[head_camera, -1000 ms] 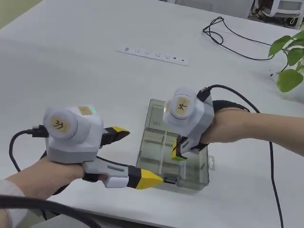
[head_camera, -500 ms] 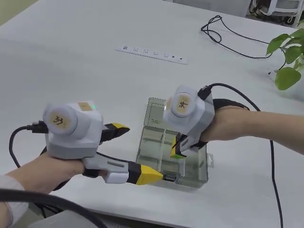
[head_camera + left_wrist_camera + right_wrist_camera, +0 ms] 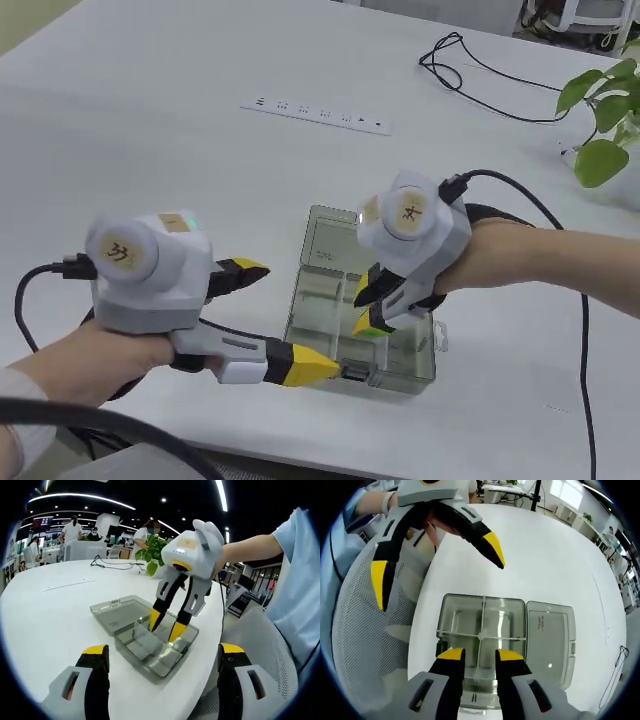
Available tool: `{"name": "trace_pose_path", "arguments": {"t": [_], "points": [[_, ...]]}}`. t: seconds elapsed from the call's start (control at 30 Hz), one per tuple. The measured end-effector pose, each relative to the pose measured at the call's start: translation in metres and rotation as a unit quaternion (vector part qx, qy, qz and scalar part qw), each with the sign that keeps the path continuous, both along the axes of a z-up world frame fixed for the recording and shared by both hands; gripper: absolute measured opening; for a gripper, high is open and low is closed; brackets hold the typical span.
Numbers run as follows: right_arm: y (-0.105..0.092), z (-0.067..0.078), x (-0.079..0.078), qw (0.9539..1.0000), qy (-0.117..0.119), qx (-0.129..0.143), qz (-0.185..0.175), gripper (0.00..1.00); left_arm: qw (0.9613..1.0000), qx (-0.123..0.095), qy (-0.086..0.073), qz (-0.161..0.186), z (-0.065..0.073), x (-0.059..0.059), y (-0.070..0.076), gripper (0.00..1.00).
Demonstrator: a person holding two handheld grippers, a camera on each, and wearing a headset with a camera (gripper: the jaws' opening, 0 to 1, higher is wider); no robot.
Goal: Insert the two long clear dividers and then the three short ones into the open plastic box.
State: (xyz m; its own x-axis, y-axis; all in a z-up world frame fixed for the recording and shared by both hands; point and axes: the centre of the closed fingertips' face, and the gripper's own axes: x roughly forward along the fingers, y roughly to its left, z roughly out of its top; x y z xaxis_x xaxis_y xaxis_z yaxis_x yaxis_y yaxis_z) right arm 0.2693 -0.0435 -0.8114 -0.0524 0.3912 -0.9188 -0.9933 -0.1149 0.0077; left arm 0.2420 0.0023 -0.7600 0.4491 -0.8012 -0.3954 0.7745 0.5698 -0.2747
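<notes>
The clear plastic box (image 3: 398,378) lies on the white table with its lid (image 3: 325,240) folded open at the far side. In the right gripper view the box (image 3: 449,614) holds one clear divider (image 3: 483,617) along its middle and another divider (image 3: 462,635) across it. My right gripper (image 3: 365,310) hangs just above the box, jaws pointing down, open, nothing between them (image 3: 480,655). My left gripper (image 3: 285,318) sits at the box's near left corner, open wide and holding nothing. From its own view (image 3: 164,651) it faces the box (image 3: 150,657) and the right gripper (image 3: 165,627).
A white power strip (image 3: 320,113) lies further back on the table, a black cable (image 3: 480,70) loops at the far right, and a green plant (image 3: 600,120) stands at the right edge. The table's front edge runs close below the box. A mesh chair (image 3: 365,645) is beside the table.
My right gripper has lifted a little out of the box and its jaws have parted. The left gripper has stayed in the same place, open.
</notes>
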Motion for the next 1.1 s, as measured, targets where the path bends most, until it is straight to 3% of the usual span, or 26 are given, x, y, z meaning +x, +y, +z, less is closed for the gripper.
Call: {"name": "trace_pose_path", "arguments": {"t": [0.13,0.27,0.47,0.8,1.1], "points": [[-0.001,0.004,-0.002,0.9998,0.004,0.021,0.006,0.38,1.0000,0.001,0.000,-0.001,-0.001,-0.001,0.000,0.91],[0.000,0.010,-0.002,0.9984,0.008,0.054,-0.012,0.57,1.0000,0.002,0.002,0.000,-0.002,-0.003,0.001,0.92],[-0.003,0.012,-0.006,0.9966,0.011,0.081,-0.014,0.80,1.0000,0.006,0.003,0.000,-0.003,-0.006,0.002,0.92],[-0.011,0.012,-0.005,0.9932,0.005,0.106,-0.046,0.99,0.9999,0.013,0.002,-0.001,0.000,-0.007,0.003,0.92],[-0.029,0.015,0.004,0.9878,-0.004,0.131,-0.084,1.00,0.9998,0.019,0.001,-0.003,0.001,-0.005,0.003,0.94]]}}
